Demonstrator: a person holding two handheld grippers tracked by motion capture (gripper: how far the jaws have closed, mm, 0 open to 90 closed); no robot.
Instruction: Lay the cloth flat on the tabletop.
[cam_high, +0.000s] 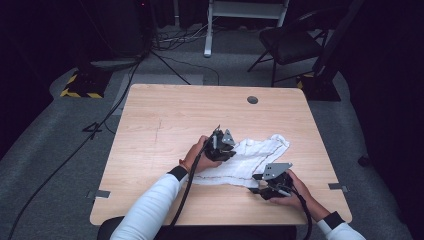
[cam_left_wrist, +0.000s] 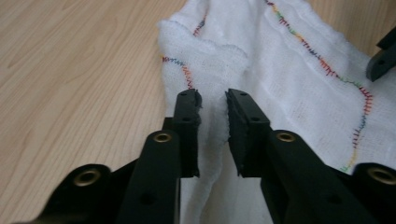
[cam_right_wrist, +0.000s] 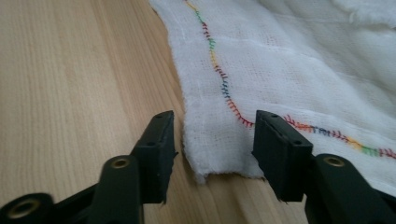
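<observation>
White woven cloth with multicolour stitching (cam_high: 250, 157) lies lengthwise across my bench (cam_high: 165, 120); left tongs (cam_left_wrist: 214, 105) pinch its fold, right tongs (cam_right_wrist: 212, 140) apart, straddling its corner.

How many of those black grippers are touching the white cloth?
1. The left gripper pinches a fold of the cloth; the right gripper straddles its corner, apparently without touching.

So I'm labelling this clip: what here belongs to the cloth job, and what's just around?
In the job:
white cloth
left tool, pinching a fold of it
right tool, open around its corner

Just around:
table
chair
floor cables
</observation>
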